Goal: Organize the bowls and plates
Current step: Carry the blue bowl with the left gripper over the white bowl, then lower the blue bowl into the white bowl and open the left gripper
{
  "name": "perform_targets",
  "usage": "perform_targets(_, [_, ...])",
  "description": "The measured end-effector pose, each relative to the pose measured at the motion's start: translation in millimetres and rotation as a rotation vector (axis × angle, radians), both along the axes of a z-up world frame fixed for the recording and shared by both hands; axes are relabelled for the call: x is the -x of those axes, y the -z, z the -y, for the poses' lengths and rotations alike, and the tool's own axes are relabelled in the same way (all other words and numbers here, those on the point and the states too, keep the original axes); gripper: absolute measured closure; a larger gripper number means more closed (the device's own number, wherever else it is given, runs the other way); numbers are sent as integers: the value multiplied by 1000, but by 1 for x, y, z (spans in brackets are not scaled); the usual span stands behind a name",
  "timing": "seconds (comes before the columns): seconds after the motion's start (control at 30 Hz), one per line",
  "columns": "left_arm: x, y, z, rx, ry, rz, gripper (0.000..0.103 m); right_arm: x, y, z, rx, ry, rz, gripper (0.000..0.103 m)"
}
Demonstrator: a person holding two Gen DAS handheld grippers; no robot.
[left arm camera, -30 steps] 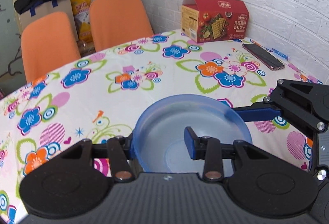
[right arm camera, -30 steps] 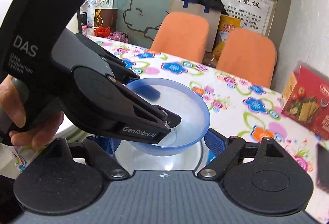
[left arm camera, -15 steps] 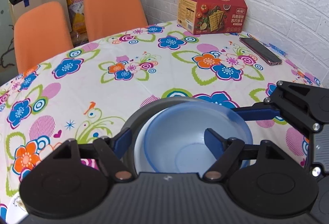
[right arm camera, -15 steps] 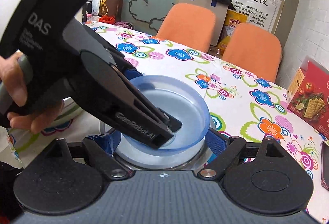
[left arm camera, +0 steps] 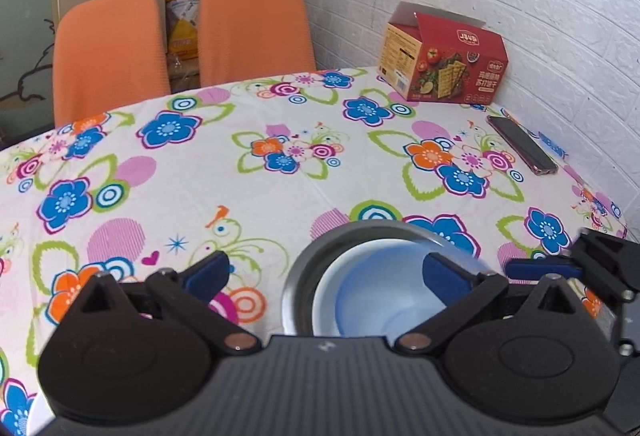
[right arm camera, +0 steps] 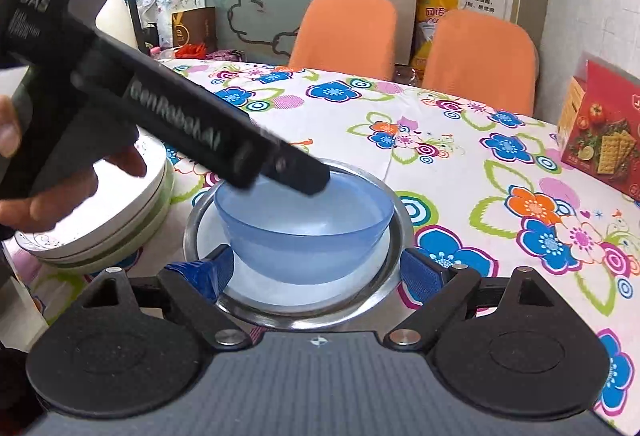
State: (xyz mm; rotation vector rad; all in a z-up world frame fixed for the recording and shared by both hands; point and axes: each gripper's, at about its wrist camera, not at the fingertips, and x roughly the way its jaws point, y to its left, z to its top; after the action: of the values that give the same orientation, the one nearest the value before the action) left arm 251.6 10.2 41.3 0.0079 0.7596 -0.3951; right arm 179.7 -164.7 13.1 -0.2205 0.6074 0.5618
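A translucent blue bowl [right arm camera: 304,236] sits inside a wider steel bowl [right arm camera: 396,211] with a white inside, on the flowered tablecloth. Both show in the left wrist view, the blue bowl [left arm camera: 376,296] within the steel bowl [left arm camera: 304,268]. My left gripper [left arm camera: 324,272] is open and holds nothing. Its right finger hangs over the blue bowl; its left finger is out over the cloth. Its body shows in the right wrist view [right arm camera: 224,139] above the bowl's far rim. My right gripper [right arm camera: 316,272] is open, its fingers either side of the steel bowl's near rim.
A stack of white plates [right arm camera: 100,220] lies left of the bowls. A red cracker box [left arm camera: 444,55] and a dark phone [left arm camera: 520,149] are at the wall side. Two orange chairs [left arm camera: 252,27] stand behind the table. The table edge curves at the far side.
The left gripper opened and let go of the blue bowl, which now rests in the steel bowl. The left gripper then shifted left and lifted. The right gripper stayed around the steel bowl.
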Motion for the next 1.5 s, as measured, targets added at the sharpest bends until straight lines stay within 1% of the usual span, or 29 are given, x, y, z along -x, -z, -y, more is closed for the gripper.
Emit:
perform_targets(0.07, [1, 0, -4, 2, -6, 3, 1, 10, -2, 5, 13, 20, 12, 26])
perform_targets(0.2, [2, -2, -6, 15, -13, 6, 1, 38, -10, 21, 22, 24, 24, 26])
perform_targets(0.27, [4, -1, -4, 8, -11, 7, 1, 52, -16, 29, 4, 30, 42, 25])
perform_targets(0.37, [8, 2, -2, -11, -10, 6, 1, 59, -23, 36, -31, 50, 58, 25])
perform_targets(0.53, [11, 10, -4, -73, -17, -16, 1, 36, -23, 36, -85, 92, 33, 25])
perform_targets(0.77, [-7, 25, 6, -148, -22, -78, 1, -14, -2, 34, -127, 165, -65, 25])
perform_targets(0.93, [-19, 37, 13, -205, -34, -101, 1, -34, 12, 31, -120, 201, -117, 25])
perform_targets(1.13, [-29, 45, 15, -220, -32, -124, 1, -38, 19, 18, -61, 171, -125, 25])
perform_targets(1.3, [-32, 50, 16, -225, -21, -135, 1, -46, 27, 7, -25, 149, -154, 25])
perform_targets(1.37, [-33, 51, 17, -230, -15, -146, 1, -48, 31, 7, -46, 148, -172, 24])
perform_targets(1.4, [-34, 51, 17, -232, -17, -154, 1, -47, 32, 8, -55, 148, -167, 23])
perform_targets(1.5, [-38, 51, 17, -232, -6, -187, 1, -47, 32, 5, -49, 142, -162, 21])
